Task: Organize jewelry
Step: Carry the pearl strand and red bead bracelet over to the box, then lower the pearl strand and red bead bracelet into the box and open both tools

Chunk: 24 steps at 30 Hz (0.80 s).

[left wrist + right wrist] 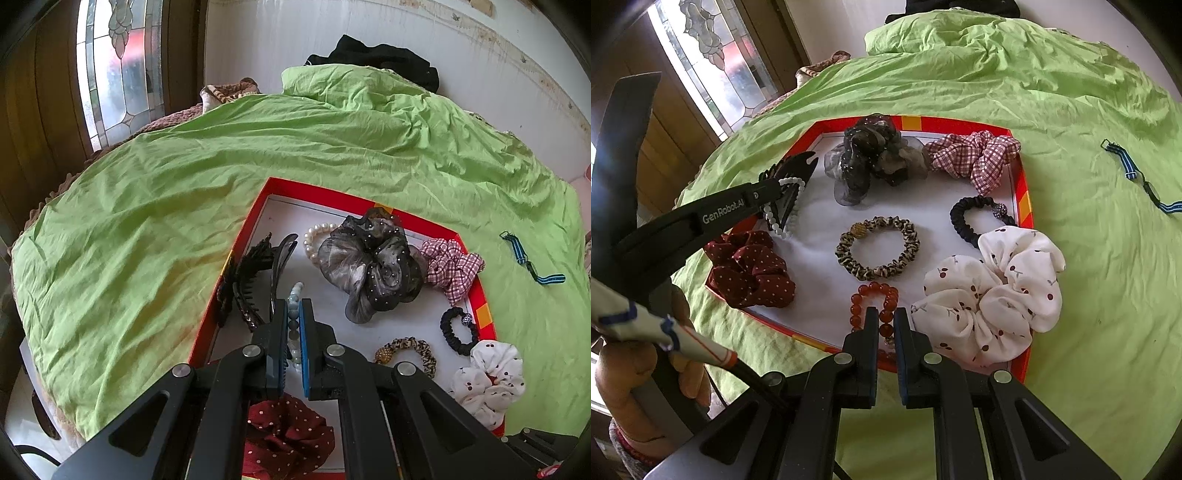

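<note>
A red-rimmed tray [314,190] [1027,206] with a white floor lies on a green bedsheet. My left gripper [294,306] is shut on a pale bead bracelet [295,291] over the tray's left side; the bracelet shows in the right wrist view [790,206] hanging from that gripper [775,192]. My right gripper [885,314] is shut on a red bead bracelet [873,291] at the tray's near edge. In the tray lie a black hair claw [255,273], a pearl bracelet [314,240], and grey [373,266], checked [975,155], leopard [877,247], black [979,218], cherry-print [993,291] and maroon dotted [750,269] scrunchies.
A blue striped strap [532,258] [1137,173] lies on the sheet right of the tray. Black cloth [376,59] sits at the far end of the bed against a white wall. A stained-glass window [118,66] and wooden panelling are at the left. The person's hand [639,369] holds the left gripper.
</note>
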Each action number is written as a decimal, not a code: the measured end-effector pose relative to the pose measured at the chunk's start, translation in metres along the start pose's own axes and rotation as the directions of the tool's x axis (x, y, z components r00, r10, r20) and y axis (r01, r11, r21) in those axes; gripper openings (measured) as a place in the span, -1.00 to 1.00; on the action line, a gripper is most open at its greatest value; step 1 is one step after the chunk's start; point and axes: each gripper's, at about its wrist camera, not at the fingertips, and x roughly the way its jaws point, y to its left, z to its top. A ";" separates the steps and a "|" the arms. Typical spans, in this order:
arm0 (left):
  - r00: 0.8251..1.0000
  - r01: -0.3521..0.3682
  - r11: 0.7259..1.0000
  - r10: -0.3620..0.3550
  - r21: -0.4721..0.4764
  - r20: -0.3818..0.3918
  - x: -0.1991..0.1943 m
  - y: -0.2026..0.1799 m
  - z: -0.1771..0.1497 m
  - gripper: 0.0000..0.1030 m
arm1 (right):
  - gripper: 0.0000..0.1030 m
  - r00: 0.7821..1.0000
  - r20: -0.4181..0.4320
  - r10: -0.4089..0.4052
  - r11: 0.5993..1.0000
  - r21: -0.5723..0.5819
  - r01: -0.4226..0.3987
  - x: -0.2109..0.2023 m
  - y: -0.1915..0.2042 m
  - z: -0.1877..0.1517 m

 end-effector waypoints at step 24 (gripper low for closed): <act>0.994 0.071 0.996 -0.067 -0.048 0.087 -0.019 0.002 0.004 0.16 | -0.56 0.999 0.035 0.041 0.998 0.040 -0.043 -0.015 -0.015 -0.007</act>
